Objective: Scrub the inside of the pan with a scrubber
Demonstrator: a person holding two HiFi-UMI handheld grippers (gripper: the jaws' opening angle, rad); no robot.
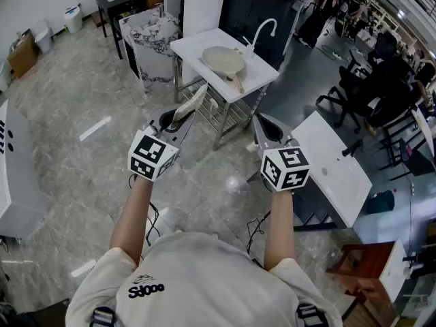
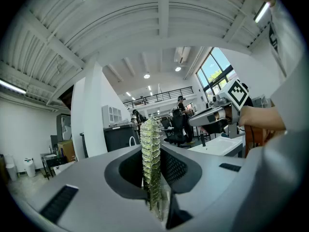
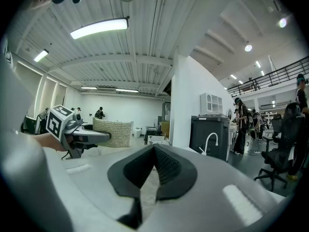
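1. Nearest the head camera, a white printed T-shirt [image 1: 204, 278] is seen, and two bare forearms [image 1: 133, 213] are stretched forward from it.
2. The left gripper [image 1: 182, 118] is held out at chest height. Its jaws are clamped on a pale, ribbed mesh scrubber [image 2: 150, 163], which stands upright between them and reaches past their tips.
3. The right gripper [image 3: 154, 151] is held level with the left one and well apart from it. Its jaws are brought together at the tips, and nothing is seen between them.
4. Both grippers are held in the air above a glossy grey marbled floor [image 1: 68, 128].
5. Farther off, a white rectangular table [image 1: 197, 43] on metal legs is seen.
6. A round beige pan [image 1: 223, 60] with a wooden handle lies flat on that table, far from the scrubber and from both grippers.
7. A curved white tap [image 1: 262, 29] is mounted just behind the pan.
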